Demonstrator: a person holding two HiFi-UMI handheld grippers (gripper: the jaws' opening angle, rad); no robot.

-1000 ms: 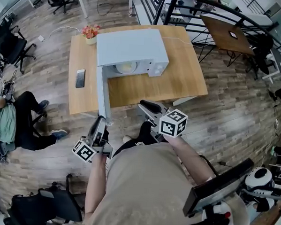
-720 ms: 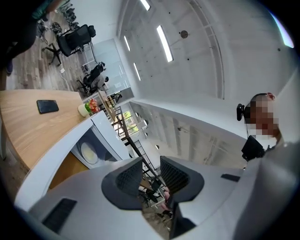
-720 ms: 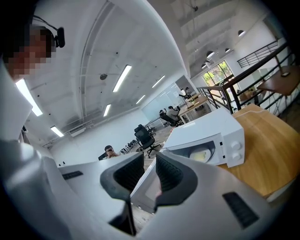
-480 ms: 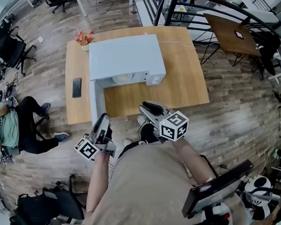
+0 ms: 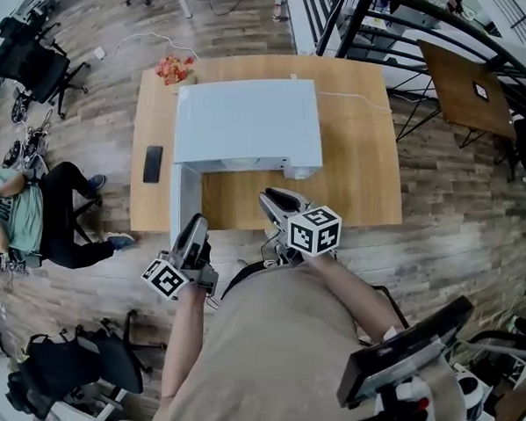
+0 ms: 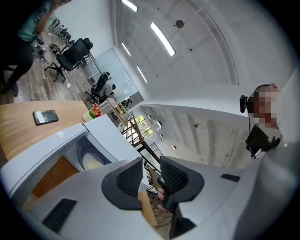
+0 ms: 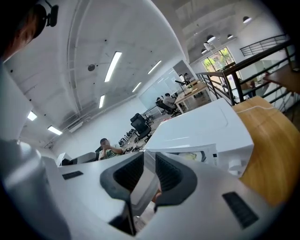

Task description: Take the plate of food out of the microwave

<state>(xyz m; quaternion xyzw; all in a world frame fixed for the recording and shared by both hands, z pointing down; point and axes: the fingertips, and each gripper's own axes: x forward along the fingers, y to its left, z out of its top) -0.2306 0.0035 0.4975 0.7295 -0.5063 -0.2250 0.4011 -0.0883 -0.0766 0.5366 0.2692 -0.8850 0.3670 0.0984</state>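
Microwave (image 5: 248, 121): white, upper centre of the head view, standing on the table, door swung fully open.
Microwave door (image 5: 184, 201): juts from the oven's left side toward the lower frame, reaching the table's near edge.
Plate of food (image 6: 93, 162): inside the microwave cavity with pale food on it, left of centre in the left gripper view. Neither gripper touches it.
Left gripper (image 6: 151, 169): jaws a little apart, nothing between the pads. It is just beside the door's outer end, lower left of centre in the head view.
Right gripper (image 7: 149, 168): jaws slightly apart, gripping nothing. It is at the table's near edge, in front of the cavity and apart from it.
Table (image 5: 362, 166): wood top.
Phone (image 5: 153, 164): dark, flat on the table, left of the microwave.
Flowers (image 5: 174, 68): table's upper left corner.
Seated person (image 5: 21, 214): left edge of the head view, well apart from the table.
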